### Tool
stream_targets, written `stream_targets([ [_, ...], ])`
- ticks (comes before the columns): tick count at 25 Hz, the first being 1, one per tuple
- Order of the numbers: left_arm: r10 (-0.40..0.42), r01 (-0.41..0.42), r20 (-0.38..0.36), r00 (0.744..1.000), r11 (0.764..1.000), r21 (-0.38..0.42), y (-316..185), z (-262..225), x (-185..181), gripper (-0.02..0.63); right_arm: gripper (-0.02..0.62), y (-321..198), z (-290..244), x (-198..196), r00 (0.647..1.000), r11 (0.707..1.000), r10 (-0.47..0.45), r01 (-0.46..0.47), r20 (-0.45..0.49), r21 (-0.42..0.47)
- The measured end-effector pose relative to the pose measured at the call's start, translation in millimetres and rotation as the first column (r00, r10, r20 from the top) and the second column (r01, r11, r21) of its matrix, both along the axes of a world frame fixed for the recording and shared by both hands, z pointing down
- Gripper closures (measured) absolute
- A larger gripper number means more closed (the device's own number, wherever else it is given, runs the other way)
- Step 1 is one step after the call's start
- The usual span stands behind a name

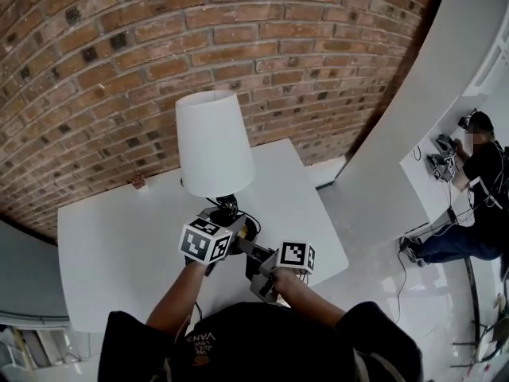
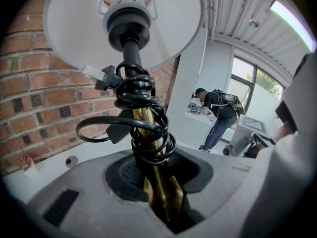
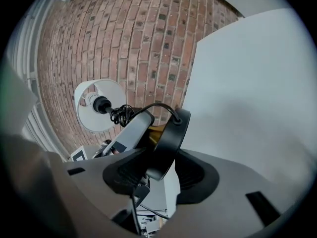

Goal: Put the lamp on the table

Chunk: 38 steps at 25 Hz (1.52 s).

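Our left claw (image 2: 157, 182) pinches the lamp's (image 1: 213, 146) smooth brass stem (image 2: 166, 195), coiled with black cord (image 2: 136, 90). Our right claw (image 3: 161, 170) clamps its round black base (image 3: 168, 143).

Brick wall (image 1: 238, 22); person (image 1: 483, 177) crouching far right.

I count one lamp (image 1: 213, 146), one black cord (image 2: 143, 128), one white table (image 1: 119, 245) beyond my jaws, two grippers, the left gripper (image 2: 158, 182) and right gripper (image 3: 158, 167), and one person (image 1: 477, 189) well past the right gripper.
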<state>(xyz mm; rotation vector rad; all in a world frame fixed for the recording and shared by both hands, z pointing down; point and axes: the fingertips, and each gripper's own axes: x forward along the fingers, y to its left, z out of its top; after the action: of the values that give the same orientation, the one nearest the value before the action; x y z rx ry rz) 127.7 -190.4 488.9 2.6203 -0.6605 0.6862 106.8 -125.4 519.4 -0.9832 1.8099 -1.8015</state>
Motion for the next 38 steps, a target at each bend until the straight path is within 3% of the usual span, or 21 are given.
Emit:
stream_targets([
  [14,-0.107,0.101,0.045,0.993,0.988,0.116,-98.4,-4.5,21.0,0.476,0.426,-101.1,3.7,24.9,0.992,0.986,-0.123,0.122,-0.002,0.115],
  [24,-0.187,0.177,0.045,0.981,0.970,0.168,-159.1,30.6,34.9,0.479,0.440,-165.7,43.4,43.6,0.998,0.993,-0.063,0.064,-0.016,0.103],
  [31,-0.234,0.226,0.052,0.971,0.965,0.135,-191.8,60.9,29.4,0.480,0.436,-198.4,70.5,44.1,1.000,0.998,-0.005,0.005,0.001,0.065],
  [38,-0.233,0.222,0.073,0.970,0.966,0.135,-204.9,89.1,28.7,0.483,0.406,-209.9,99.5,46.9,0.998,1.000,0.018,-0.017,-0.054,0.025],
])
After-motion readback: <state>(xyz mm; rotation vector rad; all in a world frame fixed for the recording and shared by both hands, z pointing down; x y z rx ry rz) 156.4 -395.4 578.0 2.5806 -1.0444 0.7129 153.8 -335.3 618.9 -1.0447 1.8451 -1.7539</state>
